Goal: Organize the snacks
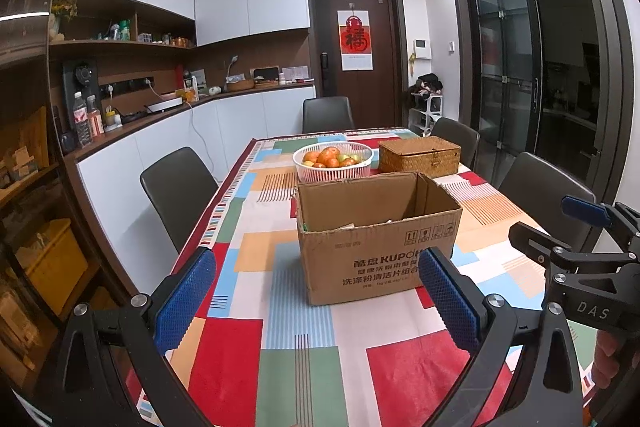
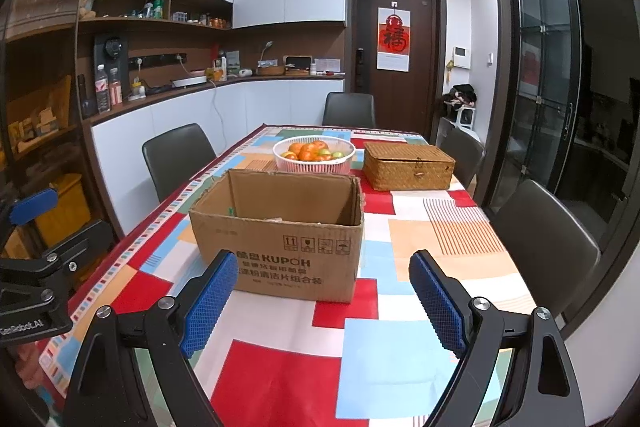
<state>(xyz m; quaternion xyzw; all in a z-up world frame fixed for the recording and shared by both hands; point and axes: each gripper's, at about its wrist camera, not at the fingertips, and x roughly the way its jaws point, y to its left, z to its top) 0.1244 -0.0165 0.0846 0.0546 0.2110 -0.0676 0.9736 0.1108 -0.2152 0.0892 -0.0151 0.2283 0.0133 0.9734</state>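
Observation:
An open brown cardboard box [image 1: 372, 239] [image 2: 280, 235] stands in the middle of the table, with a few packets low inside it, mostly hidden by its walls. Behind it sit a white basket of oranges and apples [image 1: 333, 161] [image 2: 314, 153] and a closed woven lidded box [image 1: 419, 155] [image 2: 408, 165]. My left gripper [image 1: 316, 303] hovers over the table in front of the cardboard box, jaws wide apart and empty. My right gripper [image 2: 324, 301] hovers level with it, also open and empty. Each gripper shows at the edge of the other's view.
The table carries a patchwork cloth [image 1: 280, 339] [image 2: 360, 347]. Dark chairs stand along its left side [image 1: 176, 187], far end [image 1: 327, 114] and right side [image 2: 544, 227]. A counter with bottles runs along the left wall. Glass doors stand on the right.

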